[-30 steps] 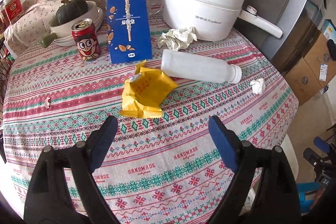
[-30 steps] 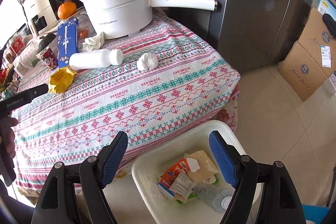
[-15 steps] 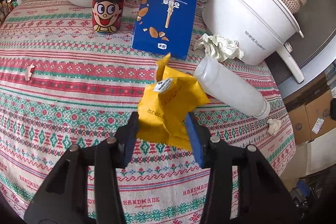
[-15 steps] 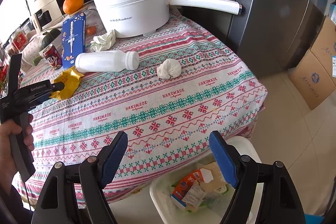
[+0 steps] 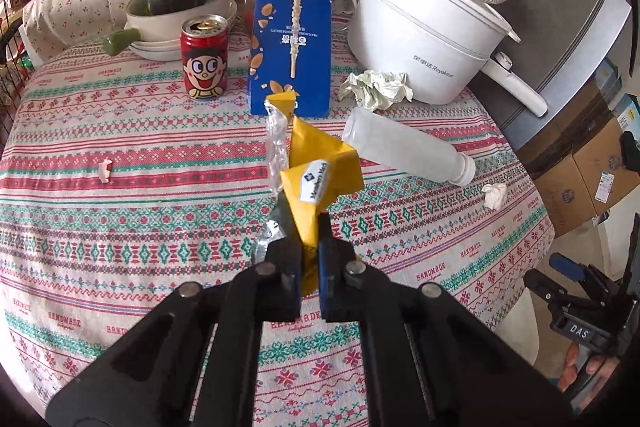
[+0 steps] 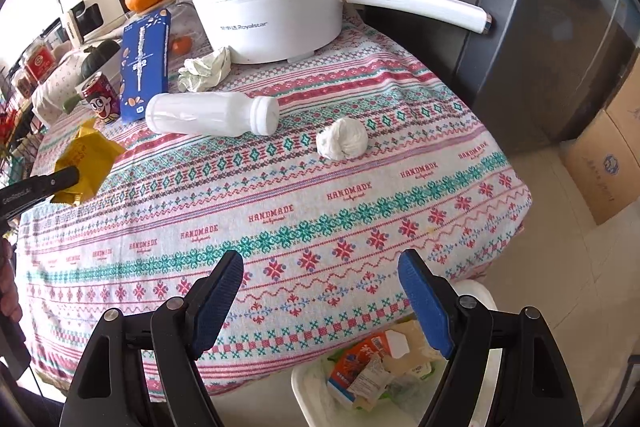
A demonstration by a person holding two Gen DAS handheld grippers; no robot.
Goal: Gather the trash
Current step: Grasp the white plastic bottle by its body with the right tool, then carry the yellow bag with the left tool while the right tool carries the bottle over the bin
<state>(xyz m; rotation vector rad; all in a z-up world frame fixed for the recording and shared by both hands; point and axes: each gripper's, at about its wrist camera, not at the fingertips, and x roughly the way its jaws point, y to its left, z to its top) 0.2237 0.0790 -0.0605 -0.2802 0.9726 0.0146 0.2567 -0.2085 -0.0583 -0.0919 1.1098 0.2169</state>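
On the patterned tablecloth [image 5: 132,187], near the left edge, lies a small white scrap [image 5: 105,171]; further in towards the far edge stands a red can [image 5: 204,58], with a blue box [image 5: 291,45] lying flat beside it. In the middle the left gripper [image 5: 309,227] has its pads pinched tight on the lower end of a yellow wrapper [image 5: 318,179], which hangs clear of the cloth with its crinkled silver lining showing. To its right a white bottle [image 5: 404,147] lies on its side, a crumpled paper [image 5: 378,87] sits between it and the white pot [image 5: 424,31] at the far edge, and a small tissue ball [image 5: 495,194] rests near the right edge. The right gripper [image 6: 320,301] hovers over the near edge of the table with its jaws wide apart and nothing between them; below it stands a white bin [image 6: 310,393] holding packets
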